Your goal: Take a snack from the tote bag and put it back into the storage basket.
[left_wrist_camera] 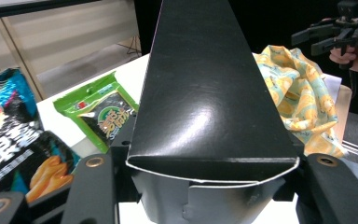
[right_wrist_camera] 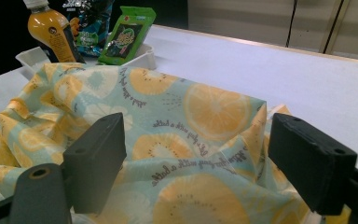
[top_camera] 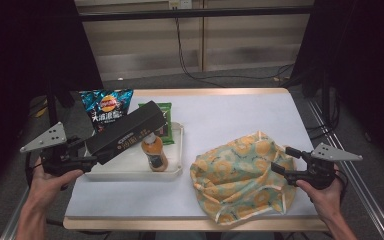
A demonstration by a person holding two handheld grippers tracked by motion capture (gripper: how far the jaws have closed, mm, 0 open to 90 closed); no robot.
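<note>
Left gripper point(top_camera: 87, 161) sits at the table's left edge, hand under it, forearm coming up from the bottom; jaws clamped on the near end of a long black box point(top_camera: 125, 132), one jaw on each side (the left gripper view shows the box's end flap squeezed between them). Right gripper point(top_camera: 286, 160) is held at the right edge, pointing left at a fruit-print cloth bag point(top_camera: 240, 175), jaws apart with the fabric lying between and below them, not pinched. Surface is a white table point(top_camera: 230, 115) with a wood rim; behind it pale wall panels, dangling cables, dark curtains at both sides. The box is matte black with gold print on its side, tilted up over a white tray point(top_camera: 175, 167), far end raised toward a green snack pack point(top_camera: 165, 117). An orange drink bottle point(top_camera: 155, 152) stands in the tray, just beside the box. A blue chip bag point(top_camera: 105, 107) is behind the tray.
</note>
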